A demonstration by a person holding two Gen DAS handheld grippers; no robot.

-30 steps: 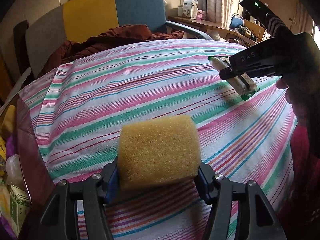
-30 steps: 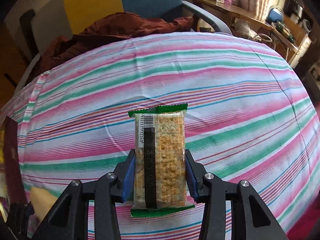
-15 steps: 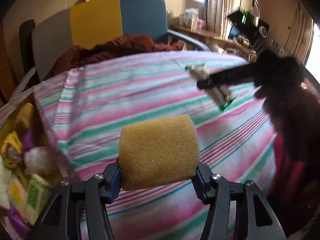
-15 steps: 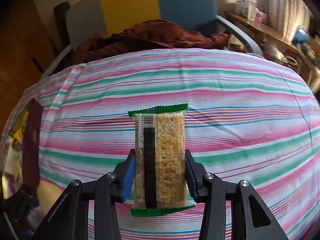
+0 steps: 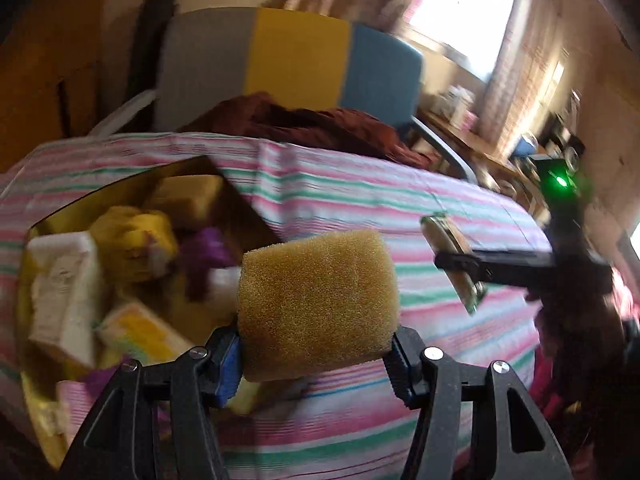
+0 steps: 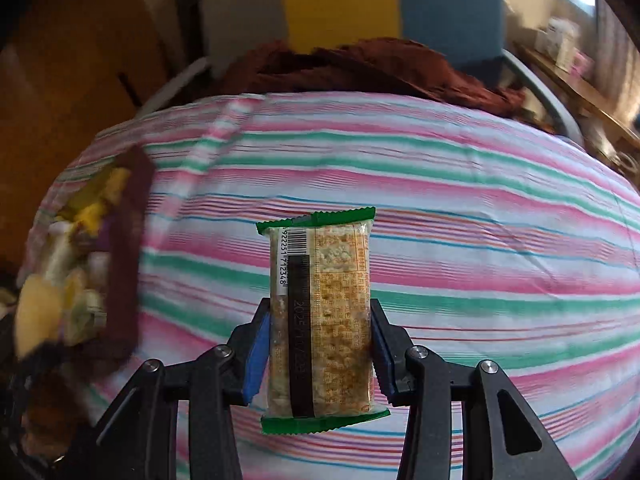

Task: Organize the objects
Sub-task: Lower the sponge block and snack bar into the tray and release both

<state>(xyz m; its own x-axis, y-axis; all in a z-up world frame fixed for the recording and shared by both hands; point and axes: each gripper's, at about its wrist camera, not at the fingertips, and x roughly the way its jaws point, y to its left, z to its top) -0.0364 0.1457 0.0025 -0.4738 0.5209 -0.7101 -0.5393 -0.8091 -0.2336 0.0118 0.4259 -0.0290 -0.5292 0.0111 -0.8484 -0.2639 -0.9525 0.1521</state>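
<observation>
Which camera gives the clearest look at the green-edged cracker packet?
The right wrist view: the green-edged cracker packet stands upright, sharp, clamped in the right gripper, barcode showing. The left wrist view shows that packet only small, blurred and edge-on.

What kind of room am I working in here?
Probably a lived-in home room, perhaps a bedroom: a striped pink, green and white cloth covers the work surface, a grey, yellow and blue padded chair holds rumpled maroon fabric, and a curtained window lights a cluttered wooden shelf.
</observation>
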